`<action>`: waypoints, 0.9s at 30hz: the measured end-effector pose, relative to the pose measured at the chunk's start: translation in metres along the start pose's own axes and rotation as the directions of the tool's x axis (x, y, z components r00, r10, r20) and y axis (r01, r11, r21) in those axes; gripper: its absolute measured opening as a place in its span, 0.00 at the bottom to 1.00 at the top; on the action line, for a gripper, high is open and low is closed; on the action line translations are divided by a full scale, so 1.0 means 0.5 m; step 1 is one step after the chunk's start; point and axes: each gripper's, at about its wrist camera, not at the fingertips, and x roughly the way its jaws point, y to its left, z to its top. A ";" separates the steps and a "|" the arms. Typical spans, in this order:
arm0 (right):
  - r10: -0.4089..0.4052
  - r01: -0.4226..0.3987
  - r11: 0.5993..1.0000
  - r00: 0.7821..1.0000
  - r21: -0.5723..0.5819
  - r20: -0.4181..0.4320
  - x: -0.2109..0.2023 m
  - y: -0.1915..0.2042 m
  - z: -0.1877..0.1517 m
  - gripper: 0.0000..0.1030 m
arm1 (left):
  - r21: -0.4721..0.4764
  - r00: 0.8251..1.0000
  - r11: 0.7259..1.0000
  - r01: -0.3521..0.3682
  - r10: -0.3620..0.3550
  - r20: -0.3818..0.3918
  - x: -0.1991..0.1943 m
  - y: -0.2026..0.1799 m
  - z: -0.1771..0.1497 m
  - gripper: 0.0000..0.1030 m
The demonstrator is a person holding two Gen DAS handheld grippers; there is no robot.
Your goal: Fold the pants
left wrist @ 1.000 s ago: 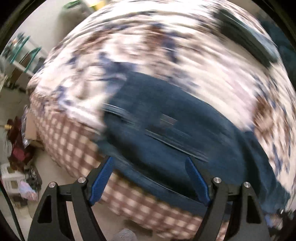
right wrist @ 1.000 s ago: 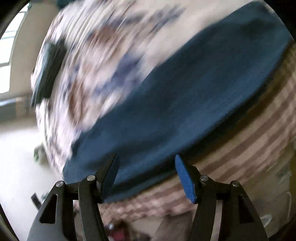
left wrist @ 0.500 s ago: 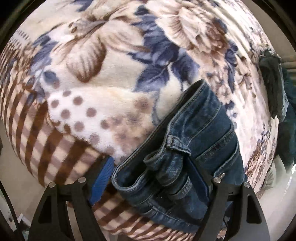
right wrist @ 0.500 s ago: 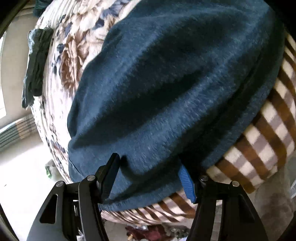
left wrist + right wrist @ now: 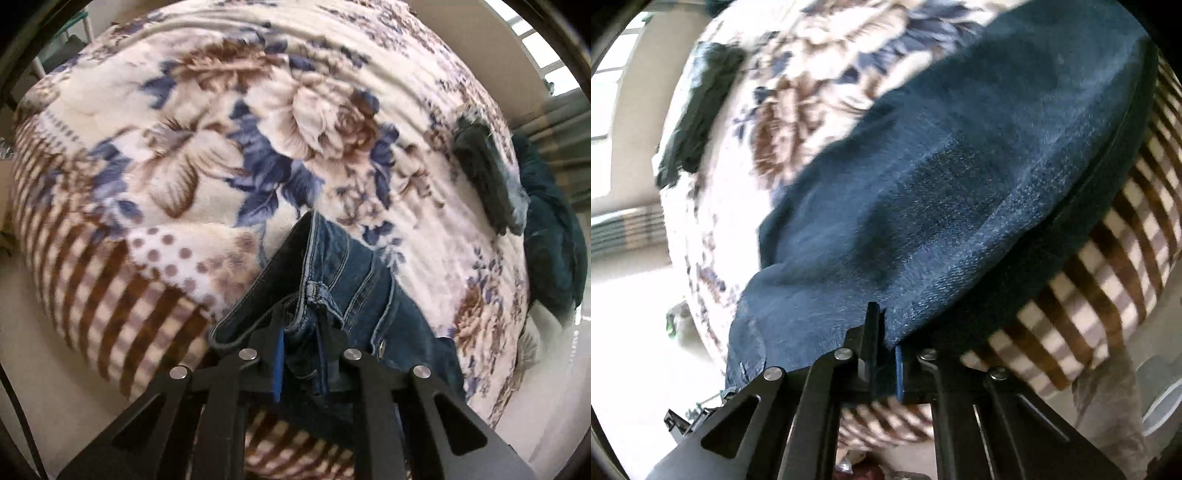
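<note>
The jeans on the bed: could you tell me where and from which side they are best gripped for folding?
Grip the jeans at the two ends of the edge nearest the bedside, coming down steeply from that side: waistband by the belt loop and the leg's edge. Both hang free over the blanket, and the left gripper and right gripper already pinch there.

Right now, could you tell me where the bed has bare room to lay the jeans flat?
The floral blanket lies bare across its middle, between the jeans at the near edge and the dark folded garment at the far right. The near edge is crowded: the left gripper and right gripper both clamp denim there.
</note>
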 end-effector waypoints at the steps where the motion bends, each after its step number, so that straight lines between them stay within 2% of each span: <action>1: 0.002 -0.002 1.000 1.000 -0.014 -0.001 -0.012 0.003 -0.005 0.06 | 0.006 1.000 1.000 -0.006 0.006 0.006 -0.006 0.000 0.000 0.11; 4: -0.006 0.005 0.999 1.000 -0.053 -0.017 -0.020 0.002 -0.014 0.06 | 0.030 0.998 0.998 -0.058 0.059 -0.015 0.019 0.014 -0.015 0.11; 8: -0.041 0.038 0.999 0.997 -0.039 -0.071 0.029 -0.032 -0.018 0.06 | 0.033 0.985 0.989 -0.147 0.149 -0.088 0.106 0.059 -0.032 0.11; 11: -0.054 0.054 0.999 0.989 -0.006 -0.137 0.075 -0.053 -0.008 0.08 | 0.012 0.982 0.990 -0.141 0.141 -0.127 0.126 0.074 -0.026 0.18; 13: -0.032 0.037 0.999 0.982 0.022 -0.184 0.081 -0.069 -0.001 0.19 | 0.003 0.980 0.990 -0.144 0.143 -0.137 0.105 0.070 -0.024 0.27; 15: 0.002 0.006 0.999 0.980 0.037 -0.201 0.058 -0.080 0.004 0.29 | 0.027 0.980 0.987 -0.161 0.164 -0.115 0.064 0.054 -0.033 0.28; 17: -0.008 0.013 0.999 0.988 0.035 -0.153 0.007 -0.096 0.011 0.38 | 0.084 0.974 0.975 -0.206 0.212 -0.078 0.034 0.029 -0.048 0.35; 18: -0.022 0.027 0.999 0.994 0.038 -0.111 -0.024 -0.109 0.018 0.41 | 0.119 0.972 0.968 -0.222 0.230 -0.055 0.025 0.013 -0.057 0.43; 19: -0.041 0.045 0.998 0.997 0.048 -0.067 -0.051 -0.123 0.028 0.42 | 0.169 0.965 0.953 -0.252 0.259 -0.025 0.020 -0.009 -0.068 0.61; 21: -0.084 0.083 0.993 0.997 0.088 -0.003 -0.089 -0.160 0.057 0.42 | 0.271 0.955 0.917 -0.292 0.294 0.036 0.030 -0.058 -0.089 0.79; 23: -0.092 0.085 0.982 0.995 0.166 0.034 -0.103 -0.207 0.099 0.42 | 0.329 0.953 0.897 -0.297 0.300 0.044 0.060 -0.099 -0.099 0.79; 24: -0.089 0.078 0.977 0.995 0.200 0.049 -0.105 -0.228 0.116 0.42 | 0.341 0.956 0.895 -0.287 0.292 0.039 0.067 -0.104 -0.101 0.79; 25: -0.077 0.061 0.971 0.995 0.229 0.061 -0.104 -0.245 0.133 0.39 | 0.357 0.959 0.893 -0.273 0.283 0.027 0.083 -0.122 -0.104 0.79; 26: -0.075 0.054 0.965 0.994 0.256 0.074 -0.103 -0.259 0.145 0.30 | 0.368 0.963 0.894 -0.255 0.268 0.015 0.103 -0.141 -0.107 0.79; 27: -0.089 0.058 0.959 0.991 0.278 0.101 -0.105 -0.271 0.154 0.04 | 0.377 0.963 0.891 -0.254 0.269 0.013 0.116 -0.152 -0.110 0.79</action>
